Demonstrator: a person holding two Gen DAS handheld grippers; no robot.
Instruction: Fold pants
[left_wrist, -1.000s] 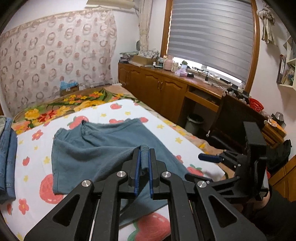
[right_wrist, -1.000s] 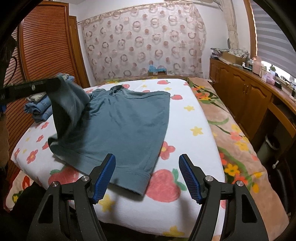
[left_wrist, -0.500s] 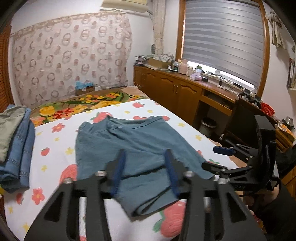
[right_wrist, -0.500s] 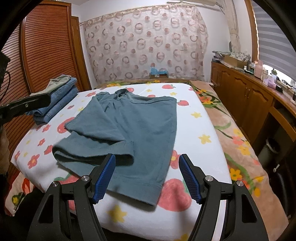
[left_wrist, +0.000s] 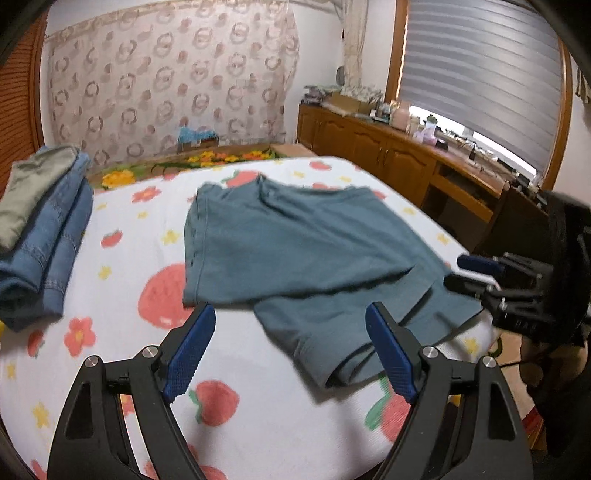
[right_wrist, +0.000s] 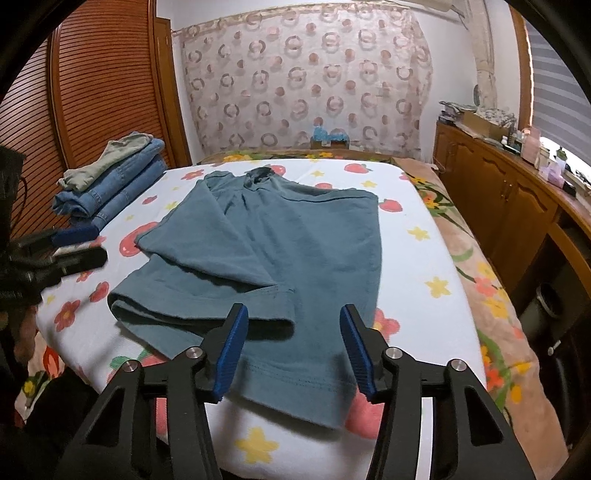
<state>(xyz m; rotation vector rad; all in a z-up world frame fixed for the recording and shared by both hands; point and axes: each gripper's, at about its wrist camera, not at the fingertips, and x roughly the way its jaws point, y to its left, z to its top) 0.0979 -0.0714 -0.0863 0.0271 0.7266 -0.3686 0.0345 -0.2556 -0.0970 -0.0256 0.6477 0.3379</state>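
Note:
Teal-blue pants (left_wrist: 295, 251) (right_wrist: 295, 240) lie flat on the bed, one leg folded across the other, waistband at the far end. My left gripper (left_wrist: 290, 314) hovers over the near leg ends. Its jaws are opening, with nothing pressed between the blue pads. From the right wrist view it shows at the left edge (right_wrist: 74, 247), beside the pants. My right gripper (right_wrist: 293, 312) hangs over the near hem, jaws closing, the cloth below and between the pads but not pinched. It also appears in the left wrist view (left_wrist: 476, 273), at the pants' right edge.
The bed (right_wrist: 424, 258) has a white sheet with strawberries and flowers. A stack of folded jeans (left_wrist: 44, 236) (right_wrist: 110, 188) sits at its far left. Wooden cabinets (right_wrist: 498, 206) run along the right wall, louvred wooden doors (right_wrist: 92, 92) along the left.
The left gripper let go of the lifted pant leg, which dropped folded over the other leg. It opened wide and sank toward the bed. The right jaws have narrowed.

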